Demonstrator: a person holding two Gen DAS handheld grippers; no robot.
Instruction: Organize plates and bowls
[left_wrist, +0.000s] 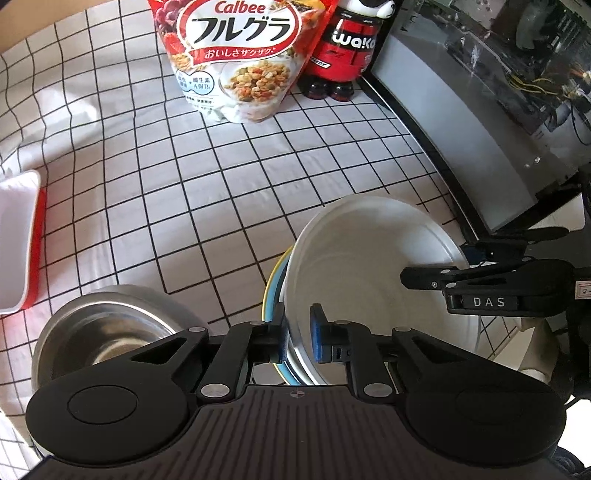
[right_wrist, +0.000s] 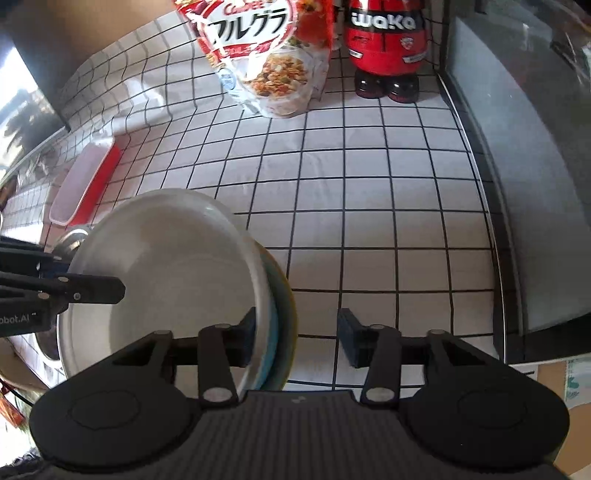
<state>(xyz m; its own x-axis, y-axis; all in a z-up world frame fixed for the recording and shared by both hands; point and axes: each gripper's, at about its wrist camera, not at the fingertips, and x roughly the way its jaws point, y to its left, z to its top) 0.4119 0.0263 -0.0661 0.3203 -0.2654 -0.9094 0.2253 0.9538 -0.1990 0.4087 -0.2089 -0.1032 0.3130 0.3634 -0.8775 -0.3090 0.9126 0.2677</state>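
Plates nested on the table (left_wrist: 229, 206): white plate (left_wrist: 369, 266) over blue/yellow ones. Left hand-held gripper (left_wrist: 298, 338) pinches the white plate's rim; right hand-held gripper (right_wrist: 297, 334) straddles the stack, unclamped. Steel bowl (left_wrist: 110, 332) beside, unsorted.

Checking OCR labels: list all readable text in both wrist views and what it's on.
"Calbee", "フルグラ", "おいしさザクザク": cereal bag.
"wa.ka": red bottle.
"DAS": right gripper body.
"obot.AI", cut off: left gripper body.
Bag's small print and the bottle's lower band: too small.

Glossy white bowl (left_wrist: 369, 266), brushed metal bowl (left_wrist: 107, 332), creased gridded cloth (left_wrist: 221, 184)
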